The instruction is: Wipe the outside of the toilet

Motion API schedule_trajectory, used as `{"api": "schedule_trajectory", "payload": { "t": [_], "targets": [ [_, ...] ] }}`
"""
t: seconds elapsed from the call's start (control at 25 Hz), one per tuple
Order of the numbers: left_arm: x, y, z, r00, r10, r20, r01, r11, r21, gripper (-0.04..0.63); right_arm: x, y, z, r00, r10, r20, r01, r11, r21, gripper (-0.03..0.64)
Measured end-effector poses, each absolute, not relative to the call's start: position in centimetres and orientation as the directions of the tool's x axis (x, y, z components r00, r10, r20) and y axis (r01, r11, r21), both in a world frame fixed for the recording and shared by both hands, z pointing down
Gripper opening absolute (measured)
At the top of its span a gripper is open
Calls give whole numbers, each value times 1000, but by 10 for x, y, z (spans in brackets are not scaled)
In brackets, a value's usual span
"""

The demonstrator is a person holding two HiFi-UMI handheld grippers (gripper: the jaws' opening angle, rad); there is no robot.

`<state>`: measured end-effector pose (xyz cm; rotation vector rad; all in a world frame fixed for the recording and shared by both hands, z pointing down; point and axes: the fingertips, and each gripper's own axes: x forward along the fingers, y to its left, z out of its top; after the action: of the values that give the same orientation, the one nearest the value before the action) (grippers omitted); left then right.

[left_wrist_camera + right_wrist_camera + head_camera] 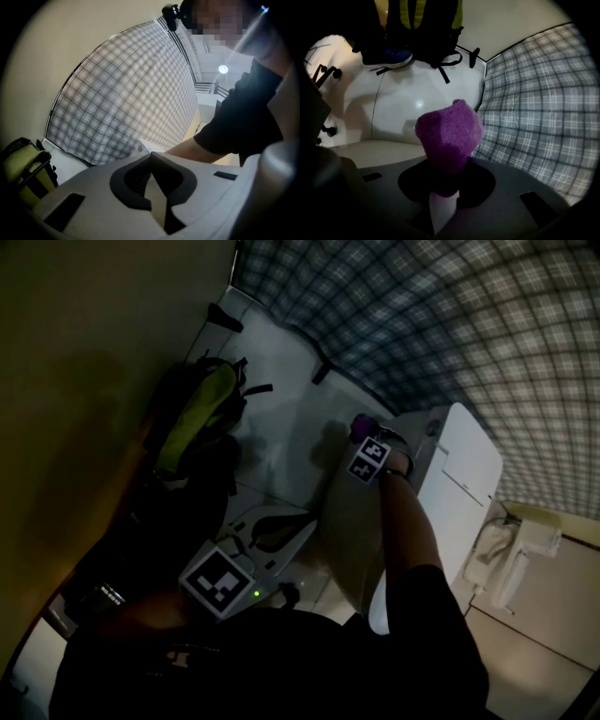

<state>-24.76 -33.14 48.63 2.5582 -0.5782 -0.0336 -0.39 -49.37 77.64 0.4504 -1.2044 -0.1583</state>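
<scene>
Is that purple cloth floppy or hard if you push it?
Probably soft and floppy: the purple cloth bunches into a rounded lump beyond the right claw pinching it. Its fuzzy knit surface suggests it's light and unlikely to slip. It would likely squash flat against the toilet.

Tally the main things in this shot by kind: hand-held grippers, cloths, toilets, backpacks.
Hand-held grippers: 2, the left hand-held gripper and the right hand-held gripper
Purple cloth: 1
Toilet: 1
Backpack: 1
Total: 5
</scene>
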Motion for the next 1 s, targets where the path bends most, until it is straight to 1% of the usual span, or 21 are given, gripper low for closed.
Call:
{"api": "schedule_trajectory", "payload": {
  "t": [0.08,0.12,0.24,0.28,0.32,0.4,0.48,0.6,0.68,1.0],
  "targets": [
    [-251,-333,488,905,-414,93,-402,-765,503,-5,0,-488,784,391,-332,858,-85,916,393,87],
    [-253,-334,489,904,-418,94,-405,-763,504,-5,2,-482,789,414,-300,859,-88,926,366,87],
    [-259,-337,492,895,-435,97,-421,-755,502,-5,14,-446,804,513,-117,850,-179,954,239,87],
    [-260,-339,493,892,-441,97,-426,-752,503,-5,18,-431,807,551,-60,833,-195,961,199,89],
    [-260,-340,493,890,-446,98,-431,-748,505,-5,21,-418,808,589,-28,808,-183,969,167,87],
    [-261,-340,492,887,-452,98,-435,-743,508,-5,24,-394,806,654,-10,756,-129,984,125,87],
    [-261,-339,491,887,-452,98,-435,-745,506,-5,21,-366,808,685,11,729,-117,989,95,87],
    [-255,-336,488,892,-441,96,-428,-760,489,-5,24,-313,846,672,96,734,-158,987,15,87],
    [-251,-334,486,895,-436,95,-425,-769,478,-5,27,-295,869,654,127,746,-175,984,-13,87],
    [-247,-330,487,896,-433,100,-427,-775,466,-5,3,-303,849,627,93,773,-187,982,33,89]
  ]
}}
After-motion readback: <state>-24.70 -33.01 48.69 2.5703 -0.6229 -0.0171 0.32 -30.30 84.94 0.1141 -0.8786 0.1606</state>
